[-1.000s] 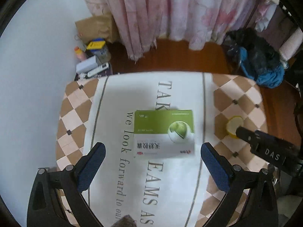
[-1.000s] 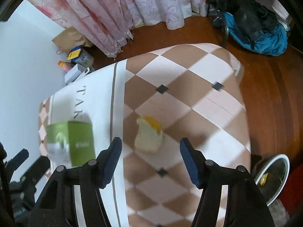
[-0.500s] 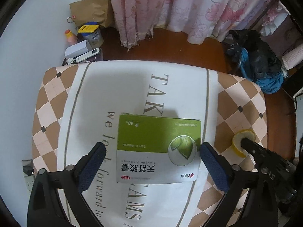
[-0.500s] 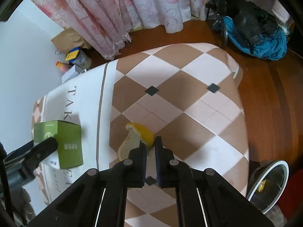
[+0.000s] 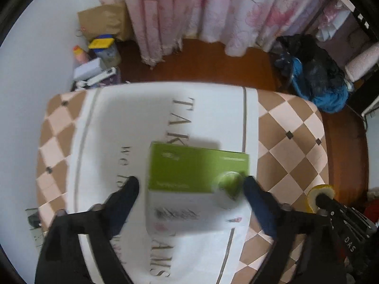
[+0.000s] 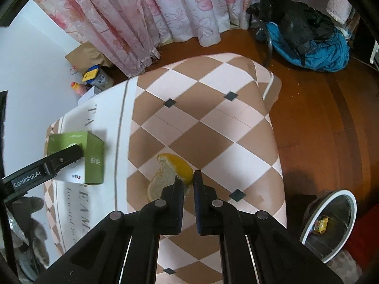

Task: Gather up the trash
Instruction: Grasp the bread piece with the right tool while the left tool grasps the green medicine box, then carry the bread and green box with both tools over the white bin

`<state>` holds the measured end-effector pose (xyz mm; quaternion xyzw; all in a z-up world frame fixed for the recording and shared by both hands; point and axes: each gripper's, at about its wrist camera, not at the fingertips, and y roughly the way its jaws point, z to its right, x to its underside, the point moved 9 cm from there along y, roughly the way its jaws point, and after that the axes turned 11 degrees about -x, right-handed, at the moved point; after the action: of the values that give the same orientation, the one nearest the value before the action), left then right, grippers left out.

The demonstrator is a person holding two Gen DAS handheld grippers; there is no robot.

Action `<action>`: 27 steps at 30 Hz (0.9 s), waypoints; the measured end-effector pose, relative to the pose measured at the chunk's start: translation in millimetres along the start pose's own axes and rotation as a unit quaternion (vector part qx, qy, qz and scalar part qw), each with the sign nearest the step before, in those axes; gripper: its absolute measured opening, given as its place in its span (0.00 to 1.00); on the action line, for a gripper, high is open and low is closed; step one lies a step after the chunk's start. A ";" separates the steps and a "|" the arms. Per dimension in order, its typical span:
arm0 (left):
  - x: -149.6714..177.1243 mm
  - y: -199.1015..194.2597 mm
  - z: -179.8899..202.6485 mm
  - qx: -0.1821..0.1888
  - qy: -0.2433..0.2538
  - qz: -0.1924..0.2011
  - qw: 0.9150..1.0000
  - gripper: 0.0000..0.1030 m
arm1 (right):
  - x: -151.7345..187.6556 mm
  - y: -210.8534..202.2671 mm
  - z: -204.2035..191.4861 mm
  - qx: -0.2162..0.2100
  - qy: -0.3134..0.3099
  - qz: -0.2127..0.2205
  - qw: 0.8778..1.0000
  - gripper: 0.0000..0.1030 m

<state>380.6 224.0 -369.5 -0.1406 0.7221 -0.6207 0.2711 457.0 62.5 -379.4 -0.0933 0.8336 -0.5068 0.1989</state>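
Green and white, the medicine box [image 5: 197,184] stands on the pale lettered strip of the desk [image 5: 132,123], framed between the two fingers of the left gripper [image 5: 191,187]. Its jaws are spread wide: the right-hand fingertip sits at or touching the box's right end, while the other fingertip stands a little clear of the left end. The left wrist view is smeared by motion blur, so contact cannot be told for sure. In the right wrist view one finger lies against the box's near face.

On the checked brown-and-pink part of the desk cloth, the right gripper [image 6: 188,179] has its jaws pressed nearly together on the edge of a yellow citrus peel [image 6: 169,172], pinching it near its yellow rim. The peel's pale inner side faces left. Whether it rests on the cloth or is just lifted off cannot be told. In the left wrist view the same peel shows as a yellow curl at the tip of that gripper, near the desk's right edge.

A white-rimmed trash bin [image 6: 331,224] stands on the wooden floor beside the desk, at the lower right of the right wrist view, with a small yellow wrapper [image 6: 319,223] inside. Pink flowered curtains [image 6: 165,11] hang behind, and a blue and black heap of bags [image 6: 305,37] lies on the floor to the right.
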 end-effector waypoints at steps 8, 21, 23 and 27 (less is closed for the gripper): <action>-8.6 -2.0 12.8 -0.026 0.012 0.027 0.999 0.98 | 6.2 19.7 5.6 0.004 0.003 -0.015 1.000 0.08; 14.0 -52.0 18.2 -0.014 0.028 0.092 0.995 0.95 | 9.7 -14.5 12.0 -0.017 0.001 0.012 1.000 0.08; 19.2 -79.1 28.1 -0.005 0.036 0.118 0.992 0.95 | 10.4 -35.9 17.4 -0.021 -0.003 0.029 0.999 0.08; 29.3 -131.6 57.0 0.024 0.052 0.163 0.985 0.95 | 17.4 -85.0 35.1 -0.033 0.001 0.061 0.998 0.08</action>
<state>371.4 136.4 -252.5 0.0183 0.7338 -0.5915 0.3338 452.3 -11.9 -322.8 -0.0481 0.8544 -0.4659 0.2252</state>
